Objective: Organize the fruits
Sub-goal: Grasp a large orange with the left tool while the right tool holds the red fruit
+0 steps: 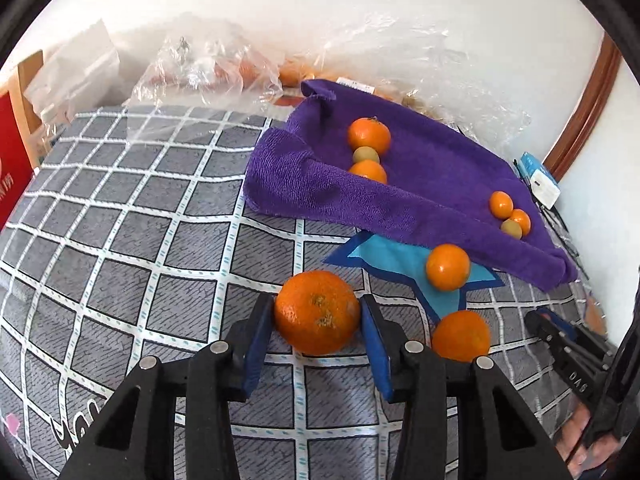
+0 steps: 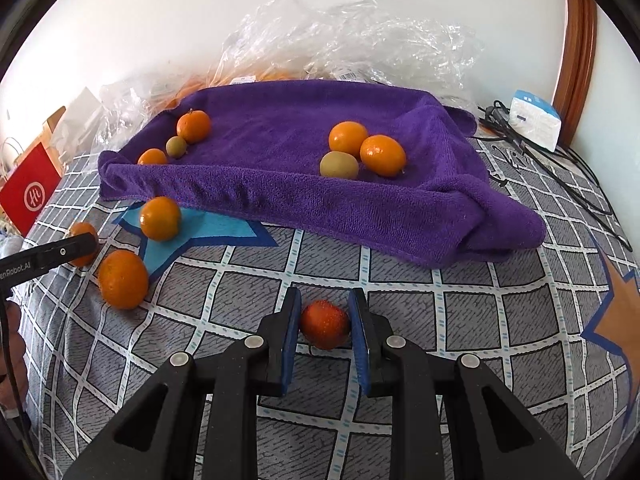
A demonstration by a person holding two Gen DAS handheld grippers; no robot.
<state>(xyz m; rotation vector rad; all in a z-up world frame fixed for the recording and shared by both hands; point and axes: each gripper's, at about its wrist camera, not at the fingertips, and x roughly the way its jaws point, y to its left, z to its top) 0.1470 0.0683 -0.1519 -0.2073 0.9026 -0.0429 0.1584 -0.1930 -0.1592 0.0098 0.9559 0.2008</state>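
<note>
My left gripper (image 1: pixel 318 312) is shut on a large orange mandarin (image 1: pixel 317 312) just above the checked bed cover. My right gripper (image 2: pixel 324 320) is shut on a small red-orange fruit (image 2: pixel 325 323) low over the cover. A purple towel (image 2: pixel 280 200) with raised edges holds two groups of fruit: two oranges and a green fruit (image 2: pixel 176 146) at its left, two oranges and a green fruit (image 2: pixel 339 165) at its right. Two loose oranges (image 2: pixel 160 218) (image 2: pixel 123 279) lie on the cover in front of the towel's left end. The left gripper's tip (image 2: pixel 76 246) shows at the right wrist view's left edge.
Crumpled clear plastic bags (image 2: pixel 360 32) with more fruit lie behind the towel against the white wall. A red box (image 2: pixel 30 192) stands at the far left. A white-blue box (image 2: pixel 536 118) and black cables (image 2: pixel 560 168) lie at the right by a wooden door frame.
</note>
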